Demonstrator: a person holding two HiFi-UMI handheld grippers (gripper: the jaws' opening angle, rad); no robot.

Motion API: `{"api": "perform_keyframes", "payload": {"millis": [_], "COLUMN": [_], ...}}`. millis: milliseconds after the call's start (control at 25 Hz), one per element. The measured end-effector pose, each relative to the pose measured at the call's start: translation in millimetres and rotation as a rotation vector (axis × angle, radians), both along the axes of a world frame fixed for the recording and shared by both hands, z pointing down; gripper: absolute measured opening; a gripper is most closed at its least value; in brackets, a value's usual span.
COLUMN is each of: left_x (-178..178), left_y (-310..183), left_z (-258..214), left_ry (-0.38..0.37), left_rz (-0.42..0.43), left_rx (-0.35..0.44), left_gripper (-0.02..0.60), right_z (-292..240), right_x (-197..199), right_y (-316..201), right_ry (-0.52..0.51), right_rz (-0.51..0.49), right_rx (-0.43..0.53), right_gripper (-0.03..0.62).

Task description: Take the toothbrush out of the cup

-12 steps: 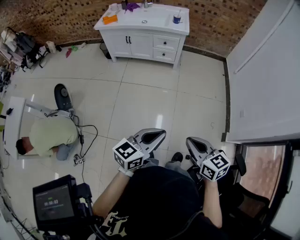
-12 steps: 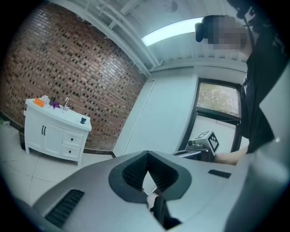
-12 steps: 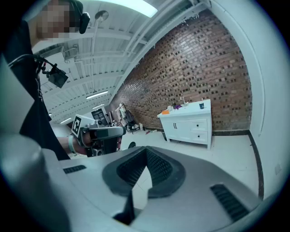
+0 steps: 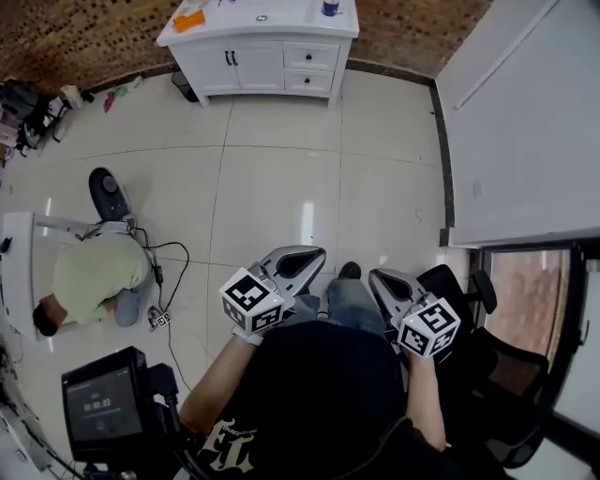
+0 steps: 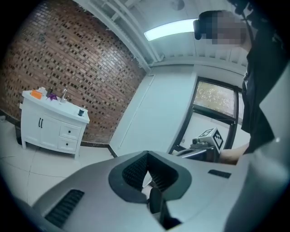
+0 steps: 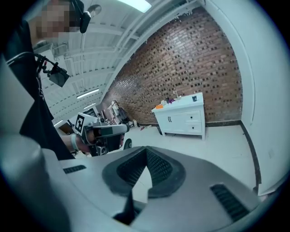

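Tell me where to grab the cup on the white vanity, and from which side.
Probably its side wall, from the front: the dark blue cup stands upright at the right end of the vanity top, with open floor before it. Its contents are too small to tell.

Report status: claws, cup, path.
Both shut, empty: left claw, right claw. Blue cup on white vanity across the room, out of reach. Tile floor between; person crouched off left.

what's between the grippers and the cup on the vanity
Only bare floor tiles, as the head view shows; the cup stands on the white vanity, far beyond the left gripper and right gripper.
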State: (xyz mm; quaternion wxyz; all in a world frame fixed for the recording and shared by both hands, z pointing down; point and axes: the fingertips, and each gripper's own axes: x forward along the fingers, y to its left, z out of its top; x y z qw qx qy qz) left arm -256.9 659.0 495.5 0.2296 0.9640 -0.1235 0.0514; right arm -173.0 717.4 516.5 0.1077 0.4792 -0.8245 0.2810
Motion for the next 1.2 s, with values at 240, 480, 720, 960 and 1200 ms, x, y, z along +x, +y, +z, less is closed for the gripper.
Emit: {"api": "perform_keyframes", "payload": {"millis": [240,480,720,960,1200], "left_x": [10,25,46,80,117], "left_y": [-23,-56,-98,-127,-153], "left_z": [2,-2,-12,-29,-11], "left_ry": [0.024,0.008,-0.019,-0.032,-0.068], "left_rz": [0.007,-0.004,-0.022,-0.045,-0.097], "left_rx": [-0.037,-0.025,0.013,0.048,0.058], "left_gripper": [0.006,0.006,0.006,0.006,0.006], "right_z": [6,2,-3,-3,12], "right_x": [0,21,58,97,129], "right_y": [-21,-64,-103,-135,-170], "right_ry": [0.016,0.008,-0.017,-0.045,-0.066], "right_rz": [-0.014,-0.014,0.014,0.006,-0.070], "right_rx": [-0.030,0.013,0.049,0.049,0.086], "right_gripper": [-0.012,-0.012,-0.012,-0.012,-0.012]}}
